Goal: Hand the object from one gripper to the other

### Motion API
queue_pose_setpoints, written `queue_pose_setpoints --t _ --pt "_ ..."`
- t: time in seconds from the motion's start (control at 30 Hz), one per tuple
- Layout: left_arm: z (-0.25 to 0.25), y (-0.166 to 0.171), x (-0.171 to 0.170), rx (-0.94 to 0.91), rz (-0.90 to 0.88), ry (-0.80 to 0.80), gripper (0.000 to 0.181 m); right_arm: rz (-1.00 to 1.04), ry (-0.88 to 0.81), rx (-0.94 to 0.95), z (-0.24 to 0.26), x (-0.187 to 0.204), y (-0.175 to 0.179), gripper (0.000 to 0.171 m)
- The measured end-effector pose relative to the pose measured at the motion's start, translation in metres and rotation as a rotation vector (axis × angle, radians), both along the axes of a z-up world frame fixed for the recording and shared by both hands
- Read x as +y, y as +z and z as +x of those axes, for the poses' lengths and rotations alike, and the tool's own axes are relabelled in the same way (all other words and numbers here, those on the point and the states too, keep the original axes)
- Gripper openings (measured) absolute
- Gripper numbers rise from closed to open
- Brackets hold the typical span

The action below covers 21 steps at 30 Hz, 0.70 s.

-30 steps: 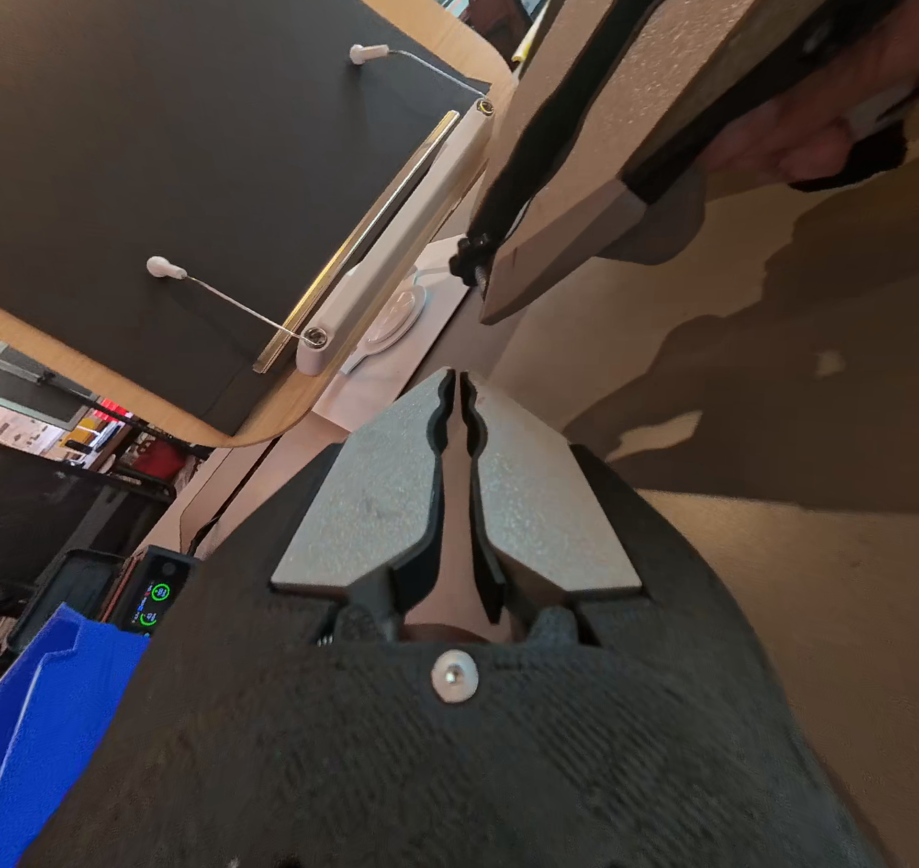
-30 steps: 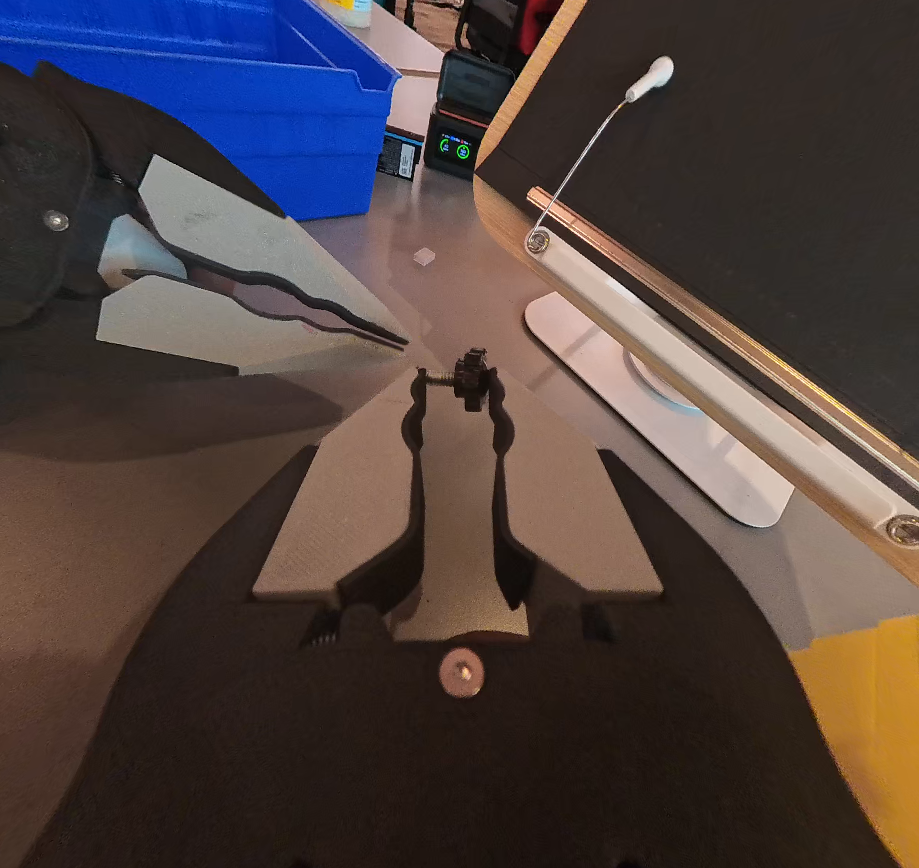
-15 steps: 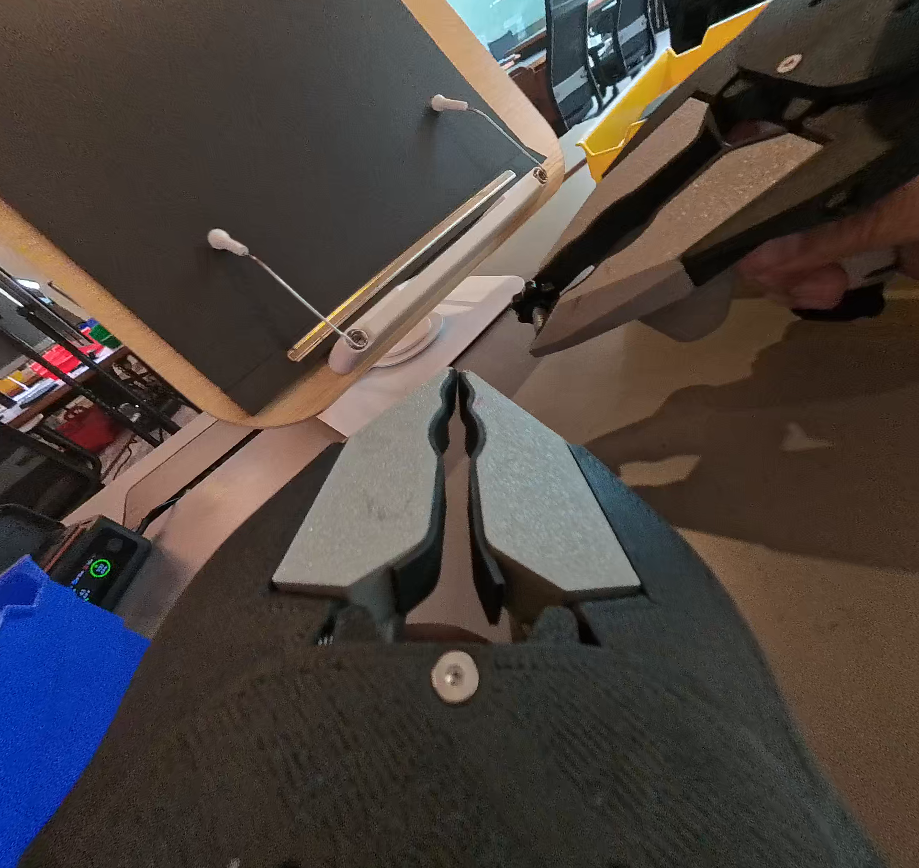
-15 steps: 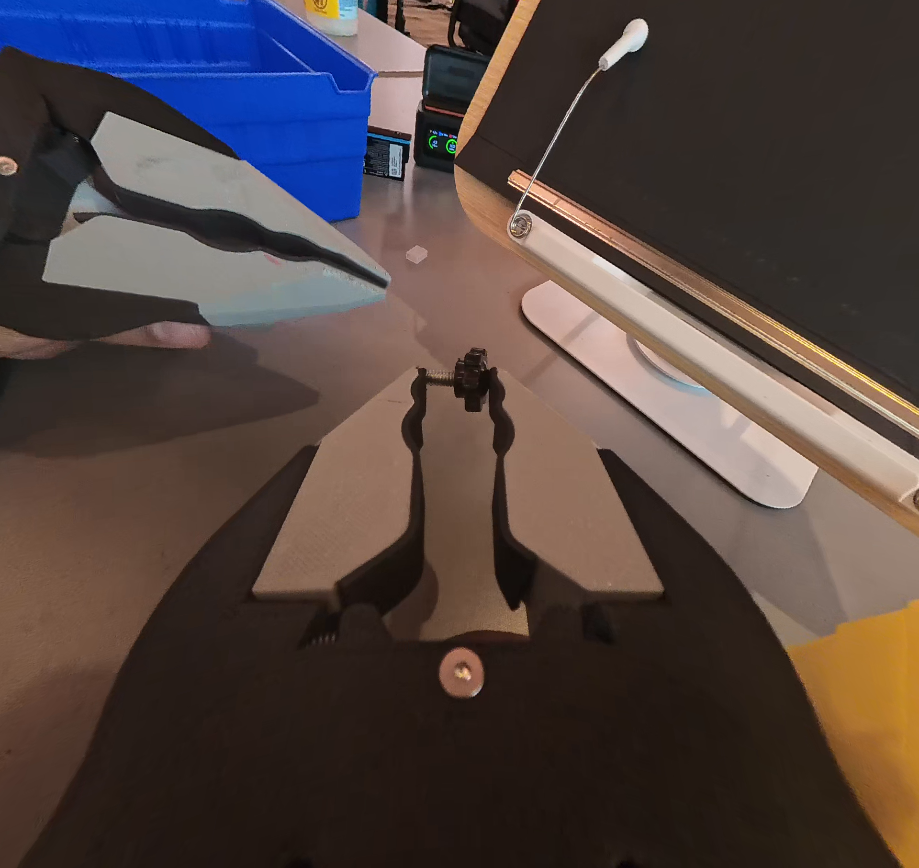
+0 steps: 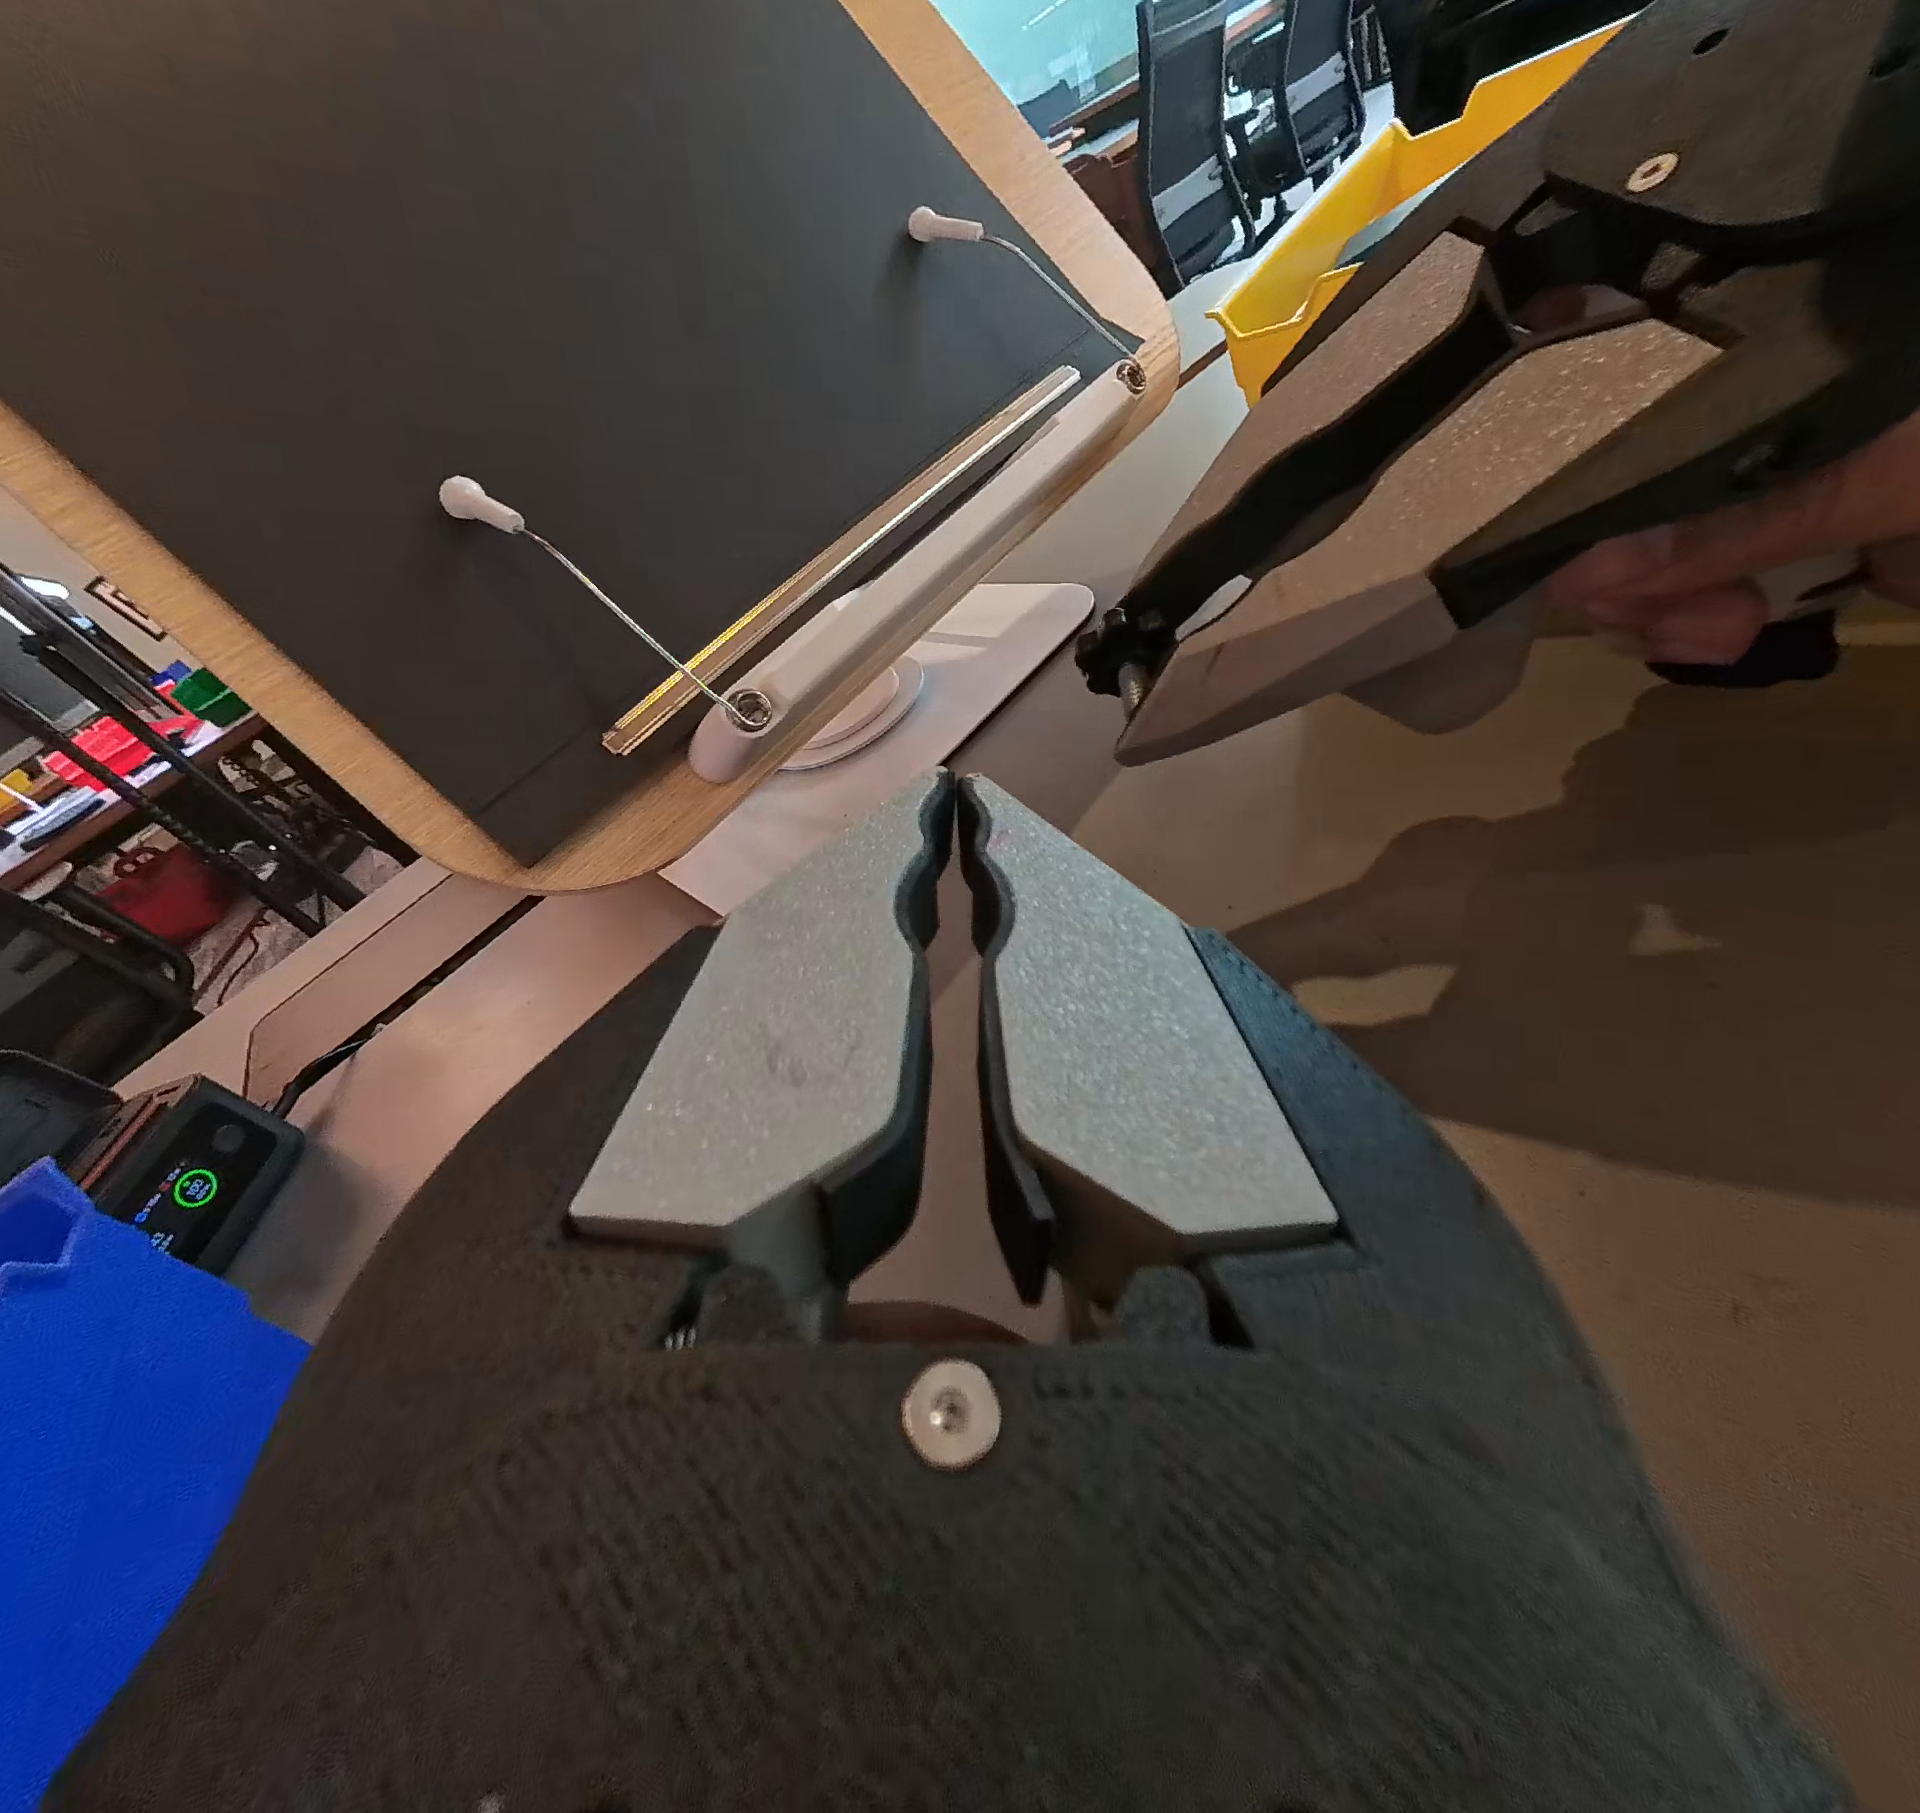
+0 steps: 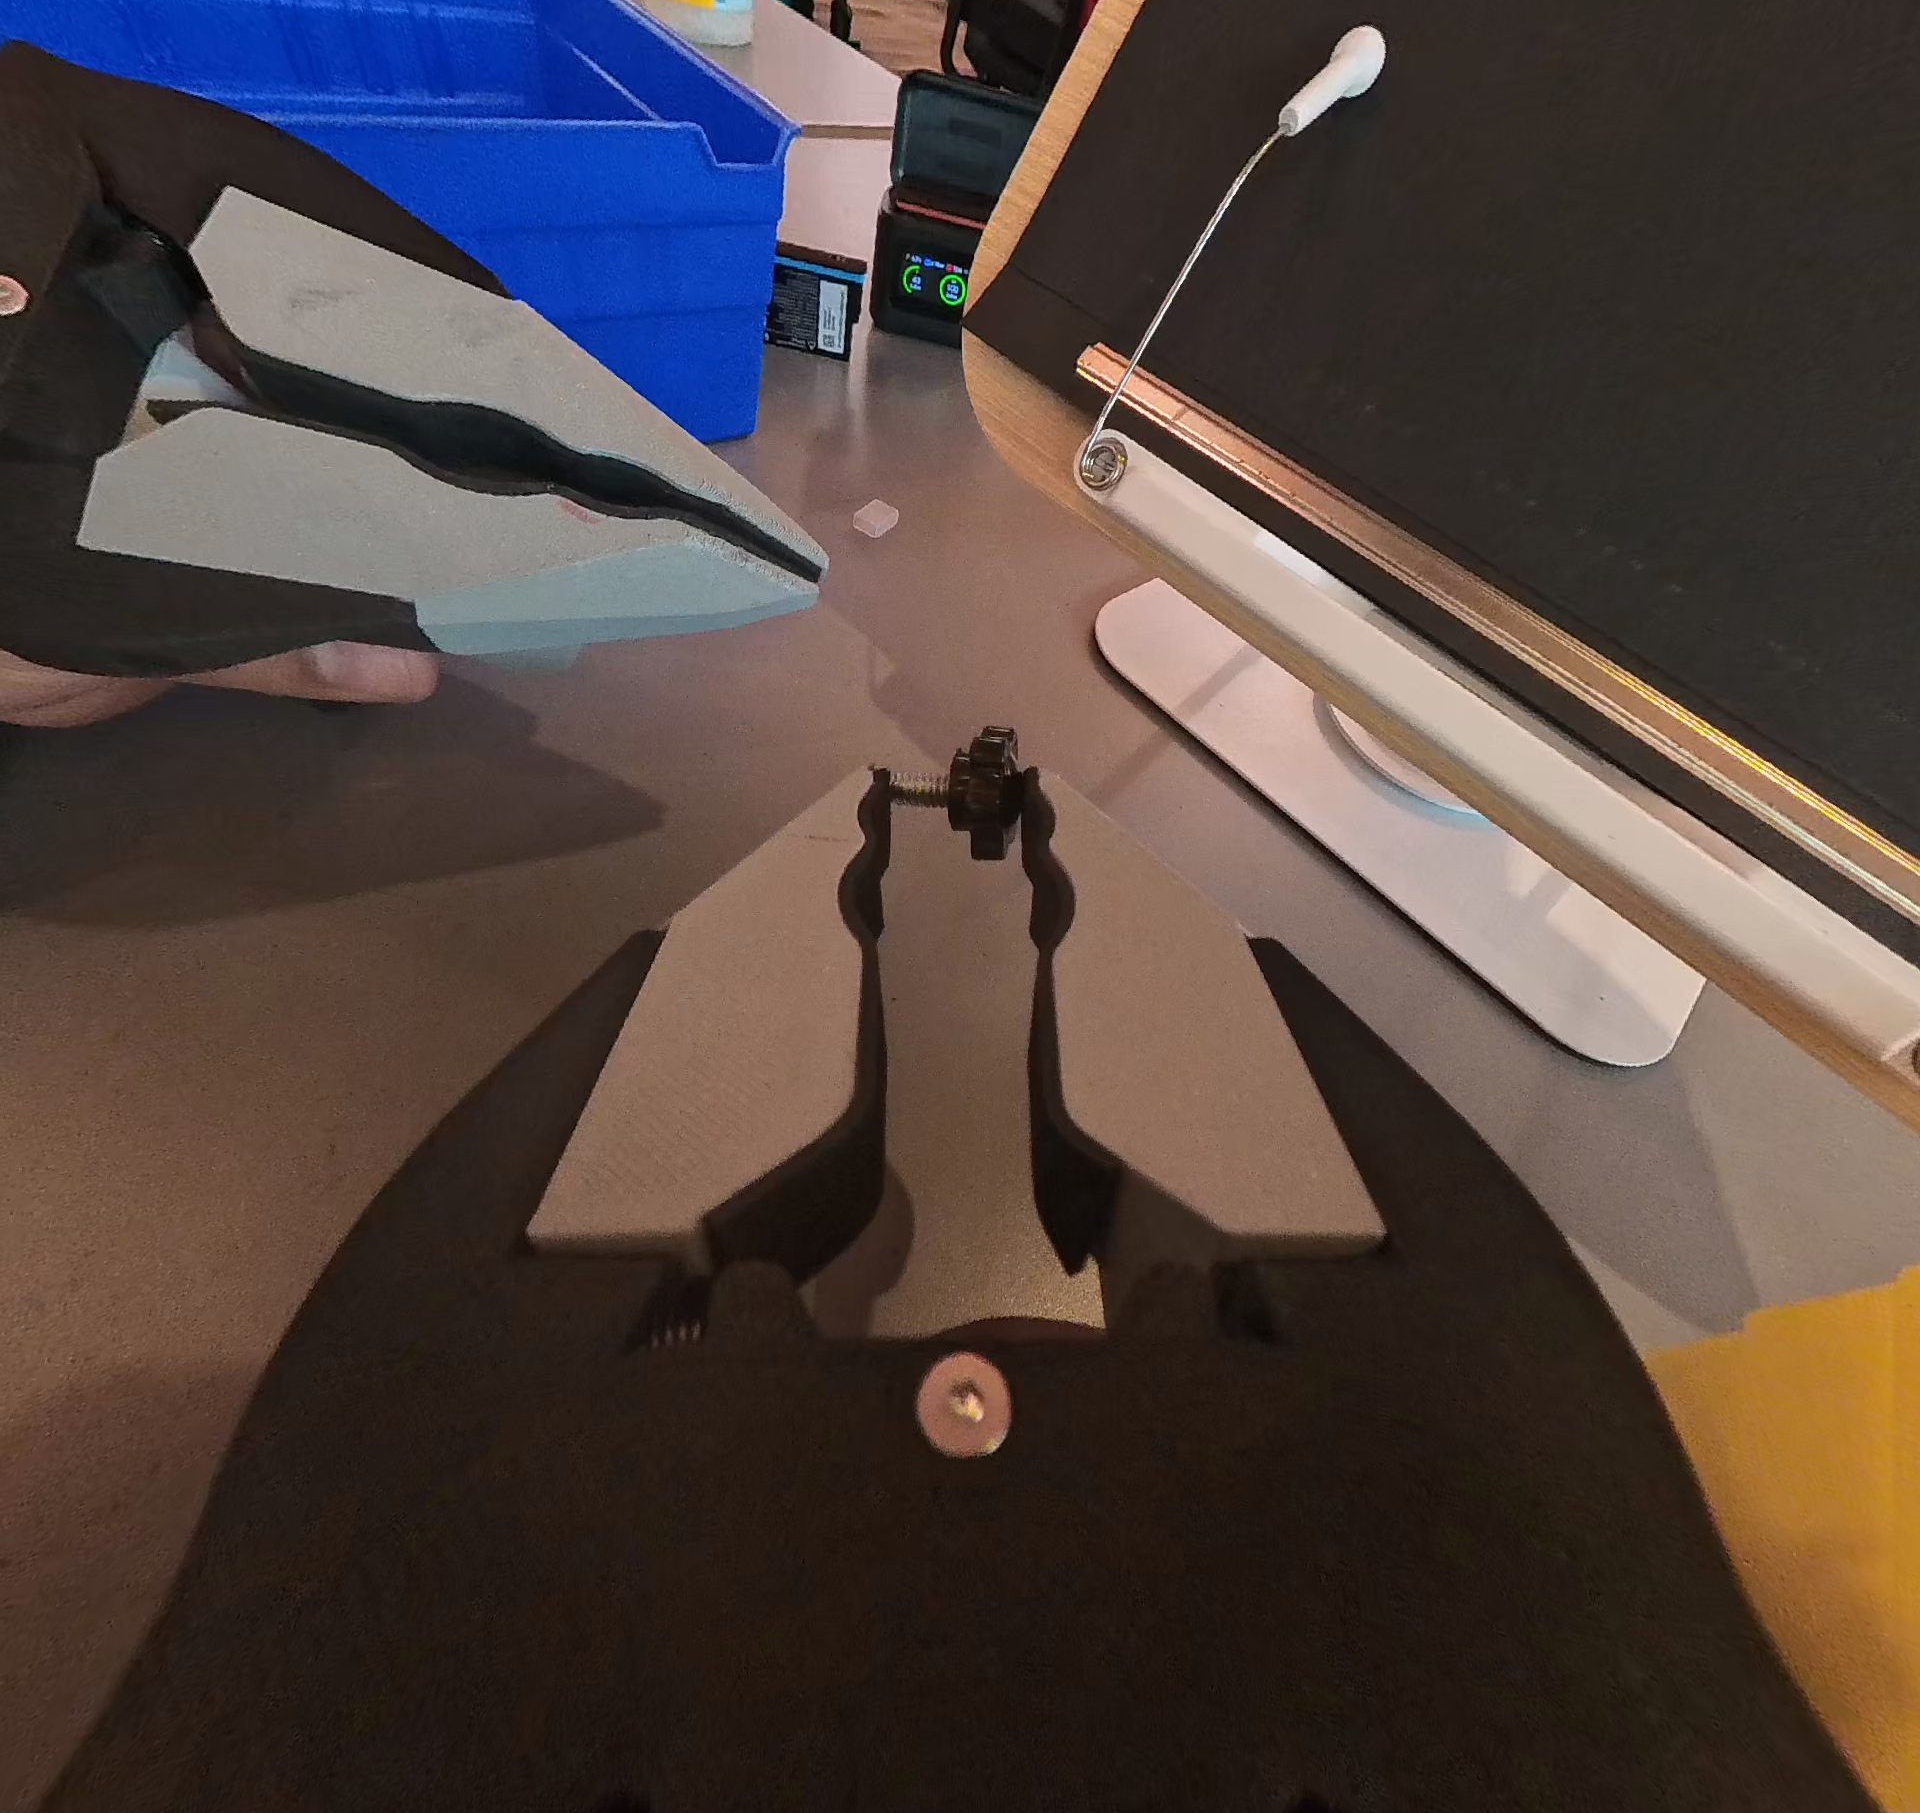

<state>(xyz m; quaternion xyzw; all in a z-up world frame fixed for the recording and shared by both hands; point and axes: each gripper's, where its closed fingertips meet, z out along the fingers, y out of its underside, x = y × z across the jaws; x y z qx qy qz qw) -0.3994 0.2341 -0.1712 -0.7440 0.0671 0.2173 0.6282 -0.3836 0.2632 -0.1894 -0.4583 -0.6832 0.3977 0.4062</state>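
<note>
A small black knob screw (image 6: 977, 793) with a threaded silver shaft sits crosswise between the tips of my right gripper (image 6: 954, 795), which is shut on it above the table. It also shows in the left wrist view (image 5: 1120, 643) at the tips of the right gripper (image 5: 1138, 667), up and to the right. My left gripper (image 5: 956, 795) is shut and empty, its tips pressed together. In the right wrist view the left gripper (image 6: 810, 574) comes in from the left, a short way from the screw and apart from it.
A black book stand (image 6: 1558, 257) with a wooden rim and white base (image 6: 1403, 859) stands at the right. A blue bin (image 6: 468, 111) is at the back left, with a small charger case (image 6: 925, 283) beside it. A yellow bin (image 5: 1320, 246) lies behind the right gripper. A tiny clear block (image 6: 875, 517) lies on the table. Tip to tip, the grippers are about 5 cm apart.
My left gripper has swung level and drawn a little away from the right one. The right gripper has kept its hold on the screw and shifted slightly forward.
</note>
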Motion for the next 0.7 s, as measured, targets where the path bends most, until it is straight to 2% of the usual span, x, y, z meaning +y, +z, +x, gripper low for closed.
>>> queue_pose_setpoints --t 0.03,0.47,0.7 --pt "0.000 0.000 0.000 -0.001 0.001 -0.001 0.000 0.000 -0.001 0.001 0.000 0.000 0.000 0.022" --pt "0.000 0.001 0.000 -0.012 0.003 0.000 0.000 0.010 0.000 0.015 0.000 -0.001 0.002 0.022" --pt "-0.003 0.006 -0.002 -0.208 0.052 -0.020 0.001 0.101 0.044 0.104 0.003 -0.009 0.014 0.023"
